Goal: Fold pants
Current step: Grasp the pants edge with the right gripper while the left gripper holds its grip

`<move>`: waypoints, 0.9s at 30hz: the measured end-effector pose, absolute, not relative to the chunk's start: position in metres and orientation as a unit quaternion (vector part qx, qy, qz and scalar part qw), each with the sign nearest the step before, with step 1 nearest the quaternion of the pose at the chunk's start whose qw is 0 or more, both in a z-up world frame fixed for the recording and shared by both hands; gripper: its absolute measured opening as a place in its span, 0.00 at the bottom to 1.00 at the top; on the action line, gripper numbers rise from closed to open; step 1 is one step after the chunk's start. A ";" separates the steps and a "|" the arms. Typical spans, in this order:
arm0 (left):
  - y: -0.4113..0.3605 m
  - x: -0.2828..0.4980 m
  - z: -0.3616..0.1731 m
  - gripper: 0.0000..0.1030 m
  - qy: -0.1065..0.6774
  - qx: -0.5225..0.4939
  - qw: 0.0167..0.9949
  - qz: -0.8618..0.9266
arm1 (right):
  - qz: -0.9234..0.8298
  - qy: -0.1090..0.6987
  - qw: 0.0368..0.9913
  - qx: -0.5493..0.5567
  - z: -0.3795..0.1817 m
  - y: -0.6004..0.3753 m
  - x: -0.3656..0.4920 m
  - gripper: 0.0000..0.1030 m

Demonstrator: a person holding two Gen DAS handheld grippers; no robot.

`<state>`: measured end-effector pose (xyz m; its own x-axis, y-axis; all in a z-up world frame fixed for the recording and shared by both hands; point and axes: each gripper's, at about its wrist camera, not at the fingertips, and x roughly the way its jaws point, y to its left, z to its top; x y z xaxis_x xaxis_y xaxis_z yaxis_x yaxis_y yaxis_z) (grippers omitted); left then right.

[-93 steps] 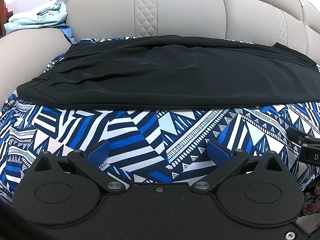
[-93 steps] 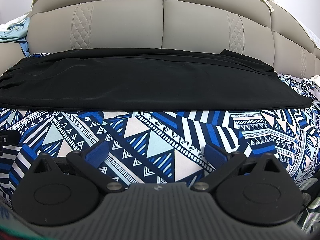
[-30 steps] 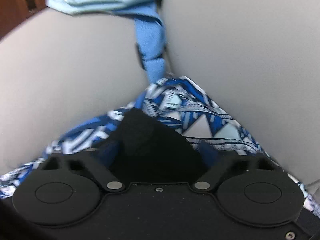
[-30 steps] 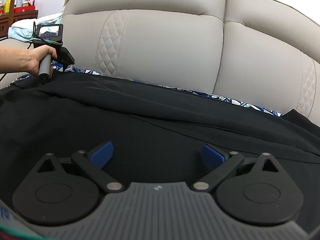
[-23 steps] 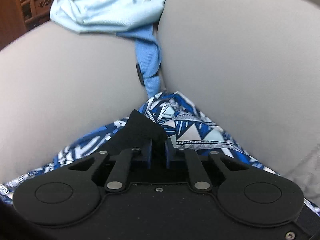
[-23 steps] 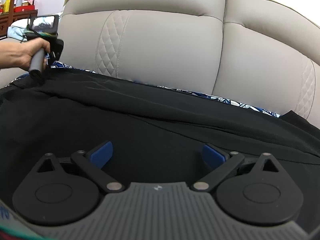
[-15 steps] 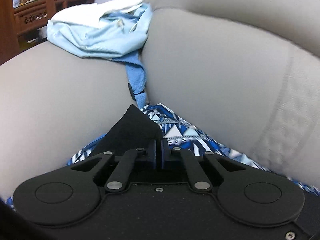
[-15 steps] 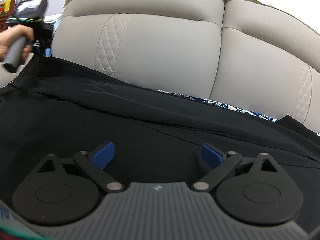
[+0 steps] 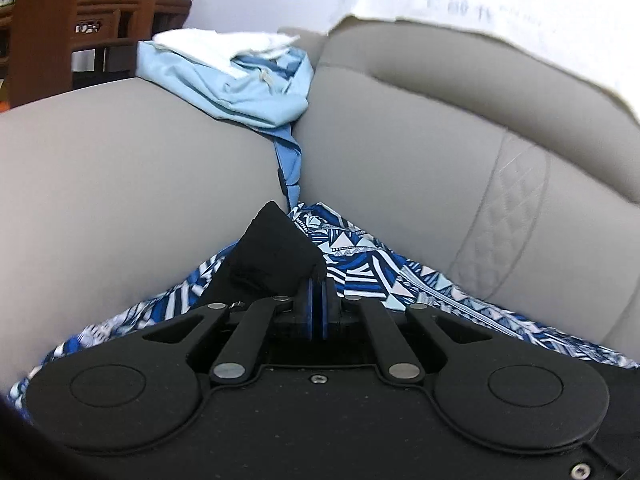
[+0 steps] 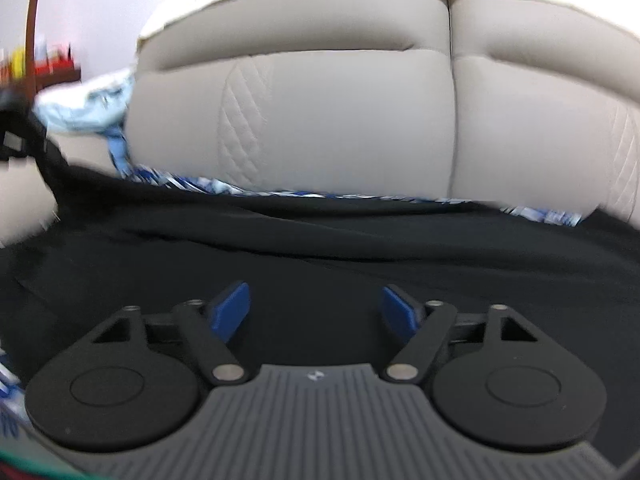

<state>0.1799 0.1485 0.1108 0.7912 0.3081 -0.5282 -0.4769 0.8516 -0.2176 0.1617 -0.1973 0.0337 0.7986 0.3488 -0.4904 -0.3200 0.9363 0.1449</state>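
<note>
The black pants (image 10: 320, 248) lie spread across a blue and white patterned cloth (image 9: 372, 264) on the sofa seat. My left gripper (image 9: 318, 284) is shut on a far-left corner of the pants (image 9: 272, 252) and holds it lifted near the gap between armrest and backrest. My right gripper (image 10: 316, 304) is open, its blue pads (image 10: 230, 308) just above the middle of the pants, with nothing between them. In the blurred right wrist view the left gripper (image 10: 16, 136) shows at the far left with the fabric rising to it.
The grey sofa backrest (image 10: 340, 120) stands right behind the pants. A light blue garment (image 9: 240, 88) lies on the armrest (image 9: 120, 184) and hangs into the gap. Wooden furniture (image 9: 80, 20) stands beyond the armrest.
My left gripper shut on the pants' corner and has lifted it up and back. My right gripper stayed open over the pants and moved; its view is now blurred.
</note>
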 end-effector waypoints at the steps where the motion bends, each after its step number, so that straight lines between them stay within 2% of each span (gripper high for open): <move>1: 0.149 0.168 0.109 0.04 0.239 -0.176 0.933 0.204 | 0.185 0.270 0.944 0.043 0.034 -0.192 0.160 0.75; 5: 0.161 0.133 0.098 0.04 0.221 -0.211 0.935 0.180 | 0.221 0.311 0.916 0.124 0.038 -0.159 0.161 0.71; 12: 0.185 0.104 0.070 0.04 0.208 -0.246 0.932 0.167 | 0.255 0.330 0.873 0.252 0.038 -0.095 0.184 0.71; 16: 0.202 0.102 0.061 0.04 0.227 -0.279 0.921 0.151 | 0.233 0.356 0.859 0.285 0.031 -0.068 0.214 0.70; 19: 0.209 0.099 0.059 0.04 0.230 -0.292 0.917 0.145 | 0.186 0.355 0.872 0.282 0.029 -0.053 0.232 0.66; 20: 0.209 0.100 0.059 0.04 0.231 -0.292 0.917 0.143 | 0.164 0.352 0.879 0.278 0.028 -0.050 0.239 0.60; 22: 0.209 0.100 0.059 0.04 0.235 -0.295 0.915 0.142 | 0.127 0.360 0.883 0.273 0.025 -0.047 0.249 0.37; 23: 0.209 0.100 0.058 0.04 0.237 -0.297 0.914 0.139 | 0.103 0.375 0.878 0.278 0.021 -0.048 0.253 0.11; 24: 0.209 0.100 0.057 0.04 0.241 -0.300 0.912 0.138 | 0.096 0.383 0.872 0.289 0.020 -0.050 0.255 0.08; 27: 0.209 0.102 0.050 0.09 0.259 -0.313 0.904 0.135 | 0.086 0.369 0.884 0.272 0.024 -0.052 0.239 0.05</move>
<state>0.1020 0.2091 0.0502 0.8290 0.0815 -0.5533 -0.4062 0.7677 -0.4956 0.2387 -0.0517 0.0240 0.7126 0.3526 -0.6065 0.0491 0.8374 0.5444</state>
